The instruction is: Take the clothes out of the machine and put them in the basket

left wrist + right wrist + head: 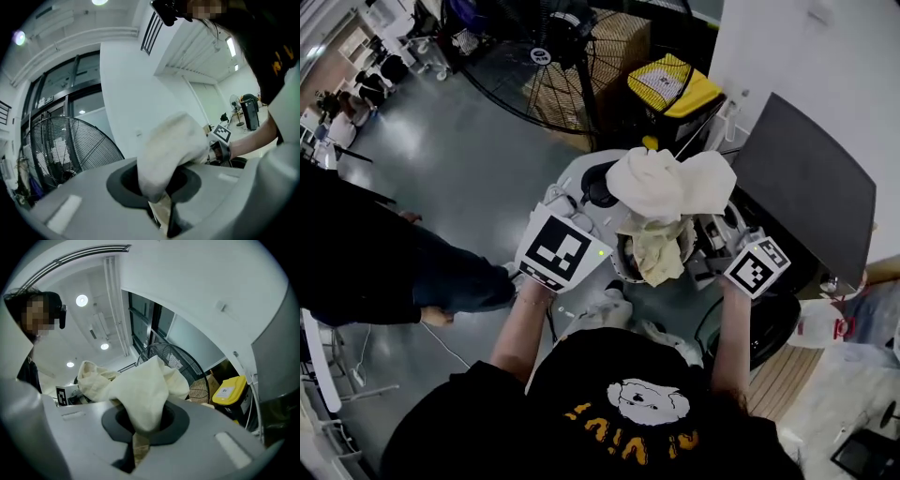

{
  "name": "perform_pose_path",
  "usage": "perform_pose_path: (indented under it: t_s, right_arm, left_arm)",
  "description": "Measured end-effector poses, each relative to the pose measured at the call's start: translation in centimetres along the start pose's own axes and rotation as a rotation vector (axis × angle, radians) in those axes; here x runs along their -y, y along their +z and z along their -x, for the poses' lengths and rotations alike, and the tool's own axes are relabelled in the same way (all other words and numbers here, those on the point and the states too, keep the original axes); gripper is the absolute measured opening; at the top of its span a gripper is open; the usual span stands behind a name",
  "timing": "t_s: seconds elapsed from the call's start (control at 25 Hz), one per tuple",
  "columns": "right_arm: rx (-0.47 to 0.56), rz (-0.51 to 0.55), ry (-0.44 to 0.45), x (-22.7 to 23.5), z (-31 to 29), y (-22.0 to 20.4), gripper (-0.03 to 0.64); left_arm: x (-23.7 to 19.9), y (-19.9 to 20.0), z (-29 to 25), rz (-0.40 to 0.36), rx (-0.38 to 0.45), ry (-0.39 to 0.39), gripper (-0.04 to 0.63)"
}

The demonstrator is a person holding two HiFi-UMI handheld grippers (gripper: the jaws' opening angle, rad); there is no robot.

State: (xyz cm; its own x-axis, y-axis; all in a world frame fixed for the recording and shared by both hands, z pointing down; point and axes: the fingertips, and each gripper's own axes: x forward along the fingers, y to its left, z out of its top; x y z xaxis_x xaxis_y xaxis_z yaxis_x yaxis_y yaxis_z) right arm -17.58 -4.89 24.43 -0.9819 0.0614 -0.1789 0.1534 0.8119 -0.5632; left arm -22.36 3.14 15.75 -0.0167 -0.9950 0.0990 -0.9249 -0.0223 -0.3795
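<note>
A cream cloth [667, 184] hangs bunched in the air between my two grippers, and a yellowish fold [658, 253] droops from it over a round dark-rimmed opening [622, 265]. My left gripper [617, 199] is shut on the cloth's left side, with its marker cube [562, 247] below it. My right gripper [715, 223] is shut on the right side. In the left gripper view the cloth [171, 150] fills the left gripper [161, 208] and rises out of it. In the right gripper view the cloth [140, 390] is pinched in the right gripper [138, 446].
A dark grey panel [811, 183] slants at the right against a white wall. Behind stand a large black fan [572, 56], a yellow bin [673, 89] and cardboard boxes [619, 37]. A person's legs [441, 281] are at the left. A white bag [825, 323] lies low right.
</note>
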Motion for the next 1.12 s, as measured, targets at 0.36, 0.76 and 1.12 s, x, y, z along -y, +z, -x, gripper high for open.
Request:
perform_pose_path:
  t_s: [0.36,0.76,1.12]
  right_arm:
    - [-0.112,-0.012,-0.116,3.4,-3.4,-4.6,0.032]
    - [-0.426,-0.111,-0.433,13.7,-1.4,-17.5,0.032]
    - [-0.721,-0.152,-0.619,20.9,0.6,-28.5,0.034]
  left_arm:
    - [-1.7,-8.4,-1.5,0.061,-0.130,-0.088,0.075]
    - [3.8,-26.2,-6.1,0.151,-0.429,-0.335,0.075]
    - [8.0,-40.6,-8.3,0.180,-0.676,-0.483,0.075]
